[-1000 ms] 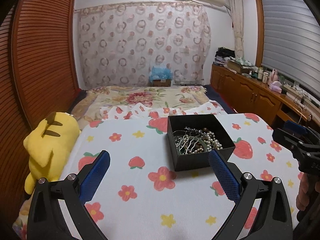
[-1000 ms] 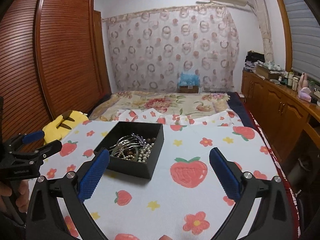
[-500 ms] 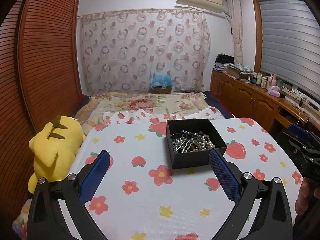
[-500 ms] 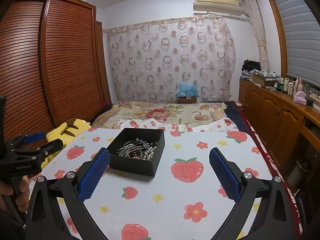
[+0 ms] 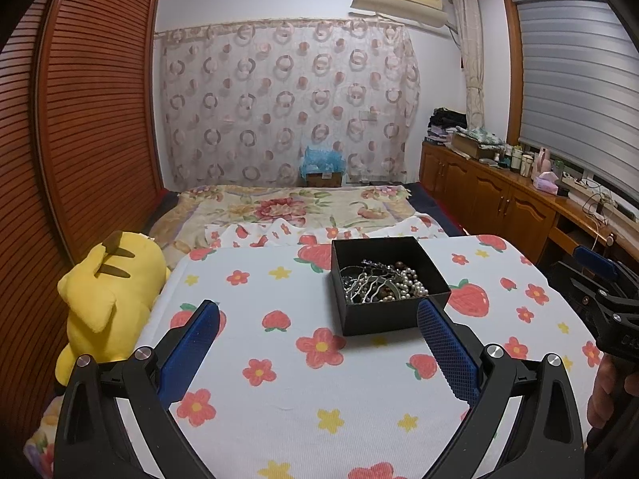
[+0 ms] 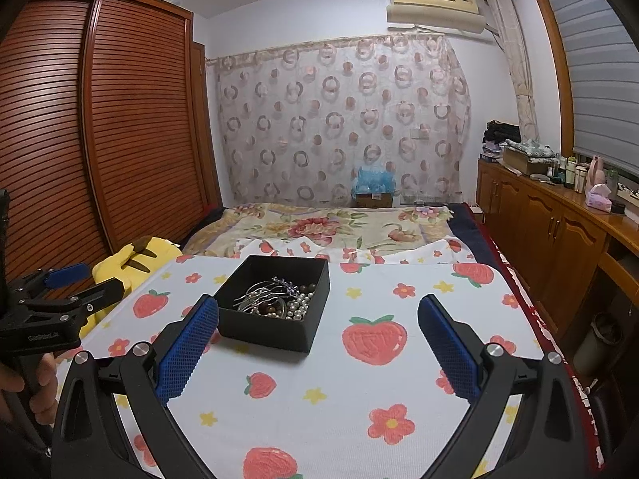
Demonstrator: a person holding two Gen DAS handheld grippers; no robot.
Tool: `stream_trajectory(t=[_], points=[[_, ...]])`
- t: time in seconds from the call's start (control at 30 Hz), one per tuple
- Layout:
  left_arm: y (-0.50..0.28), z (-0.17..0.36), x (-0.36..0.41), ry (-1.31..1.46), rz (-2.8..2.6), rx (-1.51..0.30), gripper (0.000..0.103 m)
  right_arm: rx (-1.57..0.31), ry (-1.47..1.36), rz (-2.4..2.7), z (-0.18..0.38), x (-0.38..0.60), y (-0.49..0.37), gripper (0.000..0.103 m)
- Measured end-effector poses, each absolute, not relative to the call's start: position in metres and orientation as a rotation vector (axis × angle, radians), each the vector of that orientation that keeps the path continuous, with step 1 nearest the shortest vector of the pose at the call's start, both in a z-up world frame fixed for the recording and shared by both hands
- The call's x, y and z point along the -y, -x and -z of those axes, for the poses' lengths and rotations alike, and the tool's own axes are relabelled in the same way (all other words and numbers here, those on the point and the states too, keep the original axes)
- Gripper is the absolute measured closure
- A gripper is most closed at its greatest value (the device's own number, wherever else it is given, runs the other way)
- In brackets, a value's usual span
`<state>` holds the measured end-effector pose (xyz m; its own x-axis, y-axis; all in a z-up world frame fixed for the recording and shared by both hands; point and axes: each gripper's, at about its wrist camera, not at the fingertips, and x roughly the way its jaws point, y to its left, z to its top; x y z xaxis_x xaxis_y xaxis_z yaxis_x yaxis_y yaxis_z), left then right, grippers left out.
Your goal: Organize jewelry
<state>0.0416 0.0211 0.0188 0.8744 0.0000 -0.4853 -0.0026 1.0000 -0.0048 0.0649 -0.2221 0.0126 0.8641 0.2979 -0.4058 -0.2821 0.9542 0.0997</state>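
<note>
A black open box (image 5: 393, 316) (image 6: 263, 329) stands on the white strawberry-and-flower cloth (image 5: 287, 383) (image 6: 359, 391). Inside it lies a tangle of jewelry (image 5: 383, 281) (image 6: 277, 299): a silver hair comb, white pearls and brown beads. My left gripper (image 5: 318, 335) hangs open above the cloth, short of the box, with nothing between its blue pads. My right gripper (image 6: 318, 335) is open too, empty, the box just beyond its left pad (image 6: 185, 349). Each gripper shows at the edge of the other's view, hand-held.
A yellow plush toy (image 5: 104, 295) (image 6: 131, 257) lies at the cloth's left edge against a slatted wooden wardrobe (image 5: 80, 127). Past the cloth spreads a floral bedspread (image 5: 295, 207). Wooden cabinets (image 6: 559, 239) with bottles run along the right wall.
Both grippers have pulled back and tilted upward, so the box sits lower and smaller in each view. Both stayed open; nothing was picked up.
</note>
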Motion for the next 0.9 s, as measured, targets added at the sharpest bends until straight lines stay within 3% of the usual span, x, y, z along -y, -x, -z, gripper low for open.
stream_trajectory(t=[0.9], points=[[-0.0353, -0.0211, -0.0173, 0.0, 0.001, -0.496, 0.007, -0.432, -0.038, -0.305, -0.0126, 0.2222, -0.0641, 0.002]])
